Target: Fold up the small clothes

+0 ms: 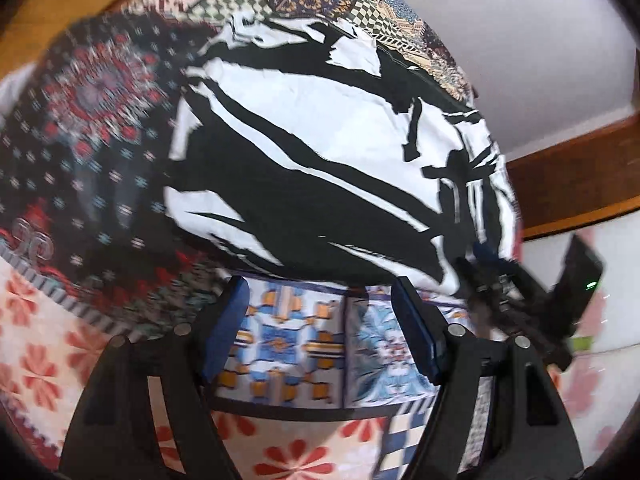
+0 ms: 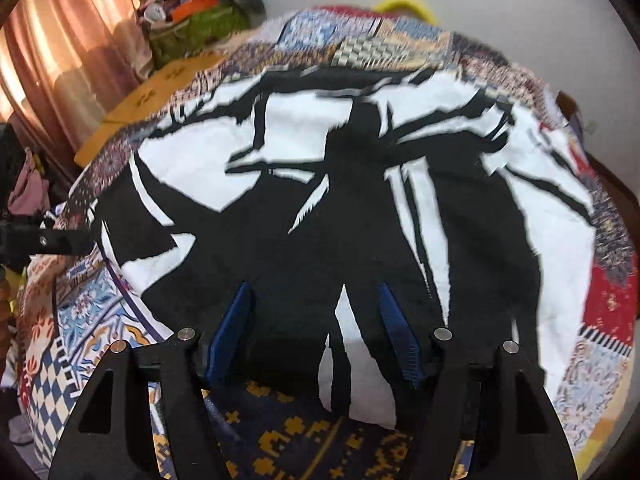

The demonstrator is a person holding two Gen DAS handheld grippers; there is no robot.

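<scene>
A small black-and-white patterned garment point(image 1: 320, 160) lies spread on a patchwork bedspread point(image 1: 92, 128). In the left wrist view my left gripper point(image 1: 320, 292) is open and empty, just short of the garment's near edge. My right gripper point(image 1: 516, 280) shows at the garment's right edge there, blurred. In the right wrist view the garment point(image 2: 360, 184) fills the middle; my right gripper point(image 2: 316, 304) is open with its blue pads over the garment's near edge, holding nothing. The left gripper point(image 2: 52, 242) shows at the far left by the garment's corner.
The patchwork bedspread point(image 2: 600, 300) covers the whole bed. A wooden bed frame point(image 1: 572, 184) and white wall lie to the right in the left wrist view. Orange curtains point(image 2: 60, 48), a green basket of clutter point(image 2: 192, 28) and a cardboard piece point(image 2: 160, 80) lie beyond the bed.
</scene>
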